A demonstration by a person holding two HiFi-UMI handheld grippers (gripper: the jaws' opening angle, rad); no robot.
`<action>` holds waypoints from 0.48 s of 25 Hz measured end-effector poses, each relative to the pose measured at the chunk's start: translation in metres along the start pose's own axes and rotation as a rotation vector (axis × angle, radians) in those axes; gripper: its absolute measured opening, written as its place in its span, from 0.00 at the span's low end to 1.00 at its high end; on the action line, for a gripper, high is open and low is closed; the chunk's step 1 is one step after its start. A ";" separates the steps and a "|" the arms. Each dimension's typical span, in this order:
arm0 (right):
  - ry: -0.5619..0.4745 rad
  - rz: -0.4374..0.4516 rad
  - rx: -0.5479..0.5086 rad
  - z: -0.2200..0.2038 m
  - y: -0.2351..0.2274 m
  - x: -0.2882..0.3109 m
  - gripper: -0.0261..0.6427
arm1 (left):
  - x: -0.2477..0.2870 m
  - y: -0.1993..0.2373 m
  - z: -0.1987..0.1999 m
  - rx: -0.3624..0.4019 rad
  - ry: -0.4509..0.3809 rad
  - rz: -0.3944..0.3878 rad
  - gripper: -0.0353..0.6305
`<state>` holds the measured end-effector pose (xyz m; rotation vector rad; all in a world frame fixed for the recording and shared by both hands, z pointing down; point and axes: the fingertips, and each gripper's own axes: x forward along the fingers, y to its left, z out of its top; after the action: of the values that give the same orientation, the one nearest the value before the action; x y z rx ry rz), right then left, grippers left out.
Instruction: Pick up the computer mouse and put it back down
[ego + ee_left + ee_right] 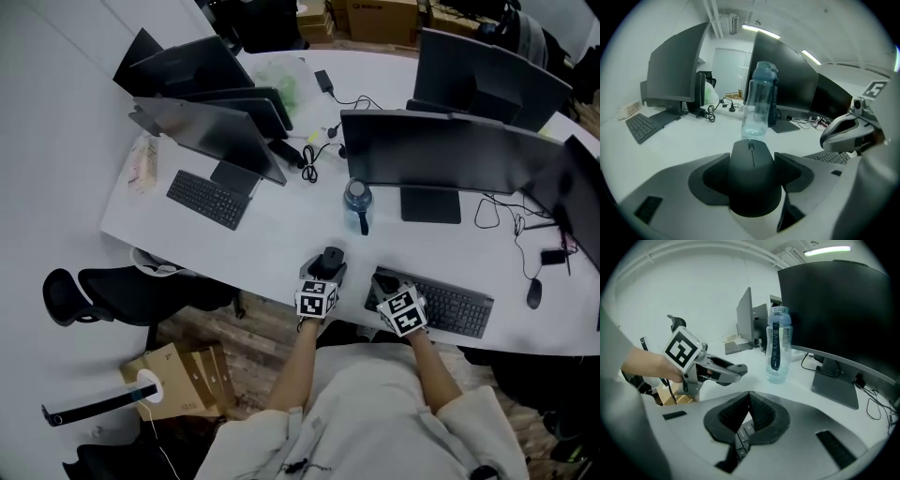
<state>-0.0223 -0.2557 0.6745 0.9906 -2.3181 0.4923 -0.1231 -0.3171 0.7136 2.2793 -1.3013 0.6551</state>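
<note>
While left gripper [753, 161] clamps computer mouse [753, 183] by both flanks: judged light, rigid, smooth shell, slip-prone; grip mid-body. Water bottle [759, 101] at 12 o'clock. Right gripper [749, 401] fully closed, empty.

The computer mouse [753, 180] is matt black. The left hand-held gripper [753, 161] and right hand-held gripper [749, 401] are pale grey with dark grey pads, and their cubes carry black-and-white square markers. The table [281, 225] is white. The water bottle [759, 101] is clear pale blue with a darker blue cap. The keyboard [448, 305] at the table's front edge and the monitors [441, 155] are black.
</note>
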 end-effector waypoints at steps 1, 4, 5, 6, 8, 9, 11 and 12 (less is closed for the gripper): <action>0.003 0.004 0.003 -0.001 0.001 0.000 0.04 | 0.005 -0.003 -0.005 -0.003 0.024 -0.001 0.49; 0.024 0.010 0.017 -0.007 0.001 -0.001 0.04 | 0.016 -0.011 -0.018 -0.035 0.091 0.004 0.49; 0.028 0.009 0.022 -0.009 0.000 -0.001 0.04 | 0.019 -0.013 -0.022 -0.041 0.109 0.007 0.49; 0.029 0.007 0.029 -0.011 -0.001 -0.001 0.04 | 0.021 -0.014 -0.026 -0.044 0.125 0.014 0.49; 0.029 0.001 0.045 -0.011 -0.003 -0.002 0.04 | 0.024 -0.012 -0.033 -0.052 0.151 0.034 0.49; 0.027 -0.002 0.052 -0.011 -0.003 -0.002 0.04 | 0.025 -0.010 -0.036 -0.058 0.159 0.045 0.49; 0.023 -0.007 0.062 -0.012 -0.003 -0.004 0.04 | 0.024 -0.007 -0.041 -0.070 0.171 0.063 0.49; 0.023 -0.008 0.065 -0.013 -0.003 -0.005 0.04 | 0.024 -0.007 -0.044 -0.075 0.179 0.068 0.49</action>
<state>-0.0130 -0.2484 0.6818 1.0195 -2.2897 0.5756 -0.1147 -0.3049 0.7621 2.0731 -1.2993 0.7995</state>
